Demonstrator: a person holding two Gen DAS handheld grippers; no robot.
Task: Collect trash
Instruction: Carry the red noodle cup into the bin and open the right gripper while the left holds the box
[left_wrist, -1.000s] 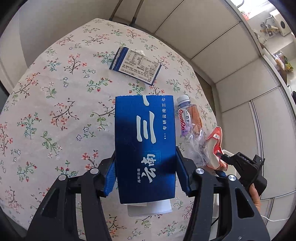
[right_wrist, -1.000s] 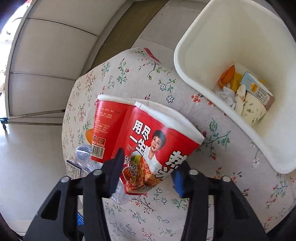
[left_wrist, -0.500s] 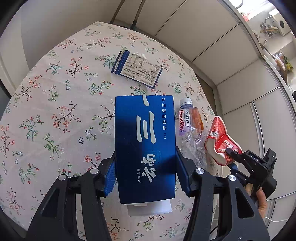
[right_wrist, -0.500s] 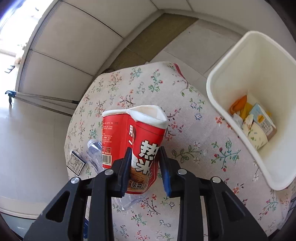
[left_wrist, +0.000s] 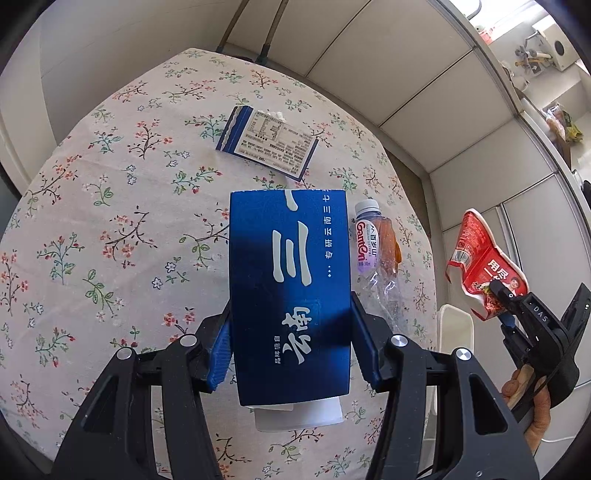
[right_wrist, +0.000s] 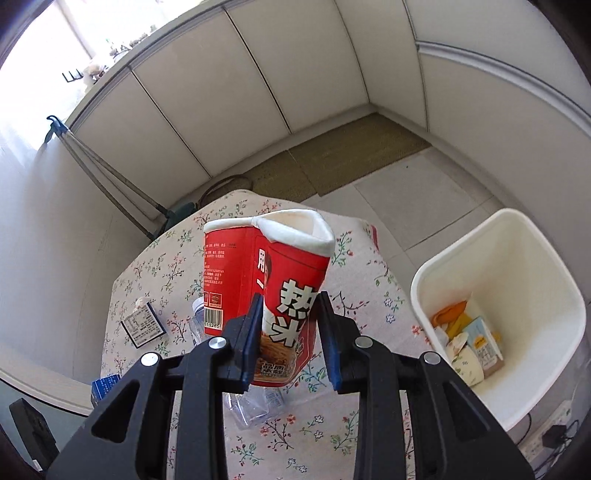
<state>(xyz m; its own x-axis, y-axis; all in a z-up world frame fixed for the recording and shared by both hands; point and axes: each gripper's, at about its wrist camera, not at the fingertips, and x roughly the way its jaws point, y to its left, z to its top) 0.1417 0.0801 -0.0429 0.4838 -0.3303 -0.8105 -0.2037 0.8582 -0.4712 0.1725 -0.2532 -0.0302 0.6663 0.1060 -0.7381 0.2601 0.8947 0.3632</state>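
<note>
Left gripper (left_wrist: 291, 354): clamping a blue carton (left_wrist: 290, 295) from both sides, holding it above the floral bench (left_wrist: 92, 229).
Right gripper (right_wrist: 290, 332): squeezing a crushed red noodle cup (right_wrist: 266, 291), holding it in the air above the bench edge.
Bin: a white trash bin (right_wrist: 480, 243) is standing on the floor beside the bench, holding wrappers and a small carton.
Lying on the bench: a crumpled plastic bottle (left_wrist: 373, 243) just beside the blue carton; a flat blue-edged packet (left_wrist: 267, 142) farther off.

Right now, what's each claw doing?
Left gripper: shut on the blue box.
Right gripper: shut on the red cup.
</note>
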